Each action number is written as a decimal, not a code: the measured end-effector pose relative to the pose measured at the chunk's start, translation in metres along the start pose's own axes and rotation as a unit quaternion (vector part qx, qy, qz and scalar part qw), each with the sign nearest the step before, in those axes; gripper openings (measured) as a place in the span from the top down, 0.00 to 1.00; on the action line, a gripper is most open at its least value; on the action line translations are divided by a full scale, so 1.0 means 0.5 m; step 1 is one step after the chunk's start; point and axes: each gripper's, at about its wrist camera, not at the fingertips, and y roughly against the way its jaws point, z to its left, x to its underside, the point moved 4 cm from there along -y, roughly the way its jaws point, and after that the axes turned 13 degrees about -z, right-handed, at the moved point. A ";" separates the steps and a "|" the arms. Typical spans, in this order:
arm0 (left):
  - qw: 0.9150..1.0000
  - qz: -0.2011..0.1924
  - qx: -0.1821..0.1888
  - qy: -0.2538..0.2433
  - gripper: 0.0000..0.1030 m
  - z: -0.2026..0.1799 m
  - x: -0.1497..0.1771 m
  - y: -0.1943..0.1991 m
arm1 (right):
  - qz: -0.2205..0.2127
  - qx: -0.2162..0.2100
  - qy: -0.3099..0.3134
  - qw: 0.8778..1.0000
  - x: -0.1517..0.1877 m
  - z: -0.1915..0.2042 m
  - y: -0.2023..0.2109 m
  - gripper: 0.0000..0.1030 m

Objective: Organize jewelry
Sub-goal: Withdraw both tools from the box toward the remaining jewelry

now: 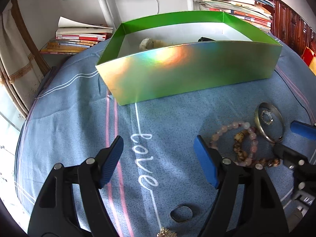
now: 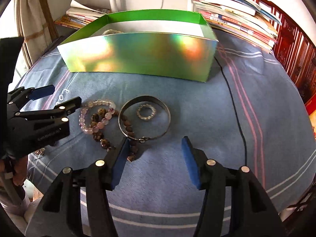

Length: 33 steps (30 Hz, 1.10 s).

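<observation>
Both hand-held grippers hang open over the blue cloth, and neither has anything between its blue pads. On the left hand-held gripper [image 1: 158, 162] the fingers stand wide apart on either side of the white "love" lettering [image 1: 143, 158] stitched into the blue striped cloth [image 1: 69, 118] that covers the worktop. Its right finger sits just beside the pink bead bracelet [image 2: 94, 114], but whether it touches the beads cannot be told. The right hand-held gripper [image 2: 156, 160] stands moderately open over bare cloth, its left pad just beside the lower end of the brown bead bracelet [image 2: 102, 126], which crosses under the pink one and trails toward that pad.

Just past the right hand-held gripper's pads lies the metal bangle [image 2: 145, 118], flat on the cloth with its clasp toward the camera, and a small sparkling ring [image 2: 146, 112] sits inside its circle. The brown beads run under the bangle's left edge. In the left wrist view a thin plain ring [image 1: 181, 214] lies on the cloth beneath the left hand-held gripper, with a small gold beaded piece [image 1: 166, 233] at the bottom edge beside it.

Farther back stands the open green box [image 1: 187, 75], its shiny outer wall showing rainbow glare. Inside it lie a pale item [image 1: 147, 43] and a dark item [image 1: 205, 39], both mostly hidden by the near wall. A black cable [image 2: 235, 106] runs down the cloth to the right of the box. Behind the box, stacks of books [image 2: 237, 21] lean against the wall, with a white lamp post [image 1: 103, 9] between them.
</observation>
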 end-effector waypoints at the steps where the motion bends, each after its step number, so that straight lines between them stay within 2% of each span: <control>1: 1.000 0.001 -0.001 0.002 0.29 0.002 0.001 0.001 | 0.001 0.002 -0.007 1.000 0.001 -0.008 0.003 0.47; 6: 1.000 -0.005 0.002 0.010 0.29 0.005 -0.003 0.013 | 0.003 0.003 -0.011 1.000 0.006 -0.020 0.007 0.47; 9: 1.000 -0.019 0.022 0.010 0.29 -0.005 -0.013 0.037 | 0.004 0.006 -0.007 1.000 0.007 -0.015 0.003 0.47; 12: 0.999 -0.025 0.041 -0.012 0.29 -0.032 -0.014 0.049 | 0.003 0.009 -0.001 1.000 0.007 -0.009 0.001 0.46; 18: 0.998 -0.001 0.050 -0.032 0.28 -0.061 0.004 0.023 | 0.000 0.008 0.003 1.000 0.008 -0.008 0.001 0.45; 23: 0.999 0.001 0.032 -0.027 0.26 -0.043 0.005 0.017 | 0.002 0.020 0.003 1.000 0.011 -0.026 0.001 0.37; 26: 1.000 0.002 0.012 -0.016 0.25 -0.016 0.009 0.014 | 0.000 0.049 -0.001 0.999 0.014 -0.054 0.003 0.37; 33: 1.000 0.007 -0.005 0.009 0.23 0.027 0.015 0.013 | -0.012 0.107 -0.039 0.993 0.012 -0.125 0.004 0.36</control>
